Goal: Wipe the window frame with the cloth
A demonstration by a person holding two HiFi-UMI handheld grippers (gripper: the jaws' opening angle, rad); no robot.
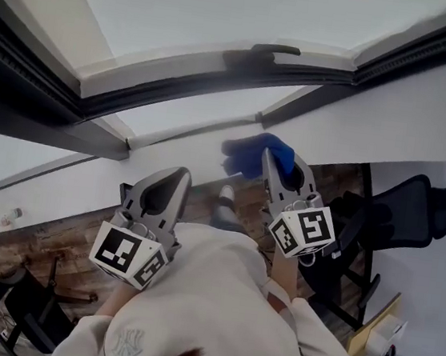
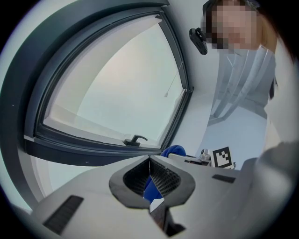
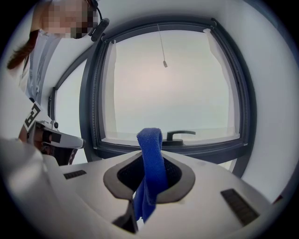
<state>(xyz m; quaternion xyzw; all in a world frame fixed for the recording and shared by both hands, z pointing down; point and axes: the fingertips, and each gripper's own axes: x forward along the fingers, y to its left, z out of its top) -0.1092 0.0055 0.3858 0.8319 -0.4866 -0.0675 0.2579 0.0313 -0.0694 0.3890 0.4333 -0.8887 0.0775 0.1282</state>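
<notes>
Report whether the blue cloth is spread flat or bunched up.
Bunched: the blue cloth stands as a narrow folded strip pinched in the right gripper.

A small mark point(image 1: 123, 344) is showing on the person's white clothes point(image 1: 217, 293), low in the head view. It is looking like the letters N and Y twined together. The left cube point(image 1: 129, 254) on the left tool point(image 1: 181, 174) is showing black and white square patterns. The right cube point(image 1: 304, 230) on the right tool point(image 1: 267, 156) is showing the same kind. These patterns are spelling no words.
</notes>
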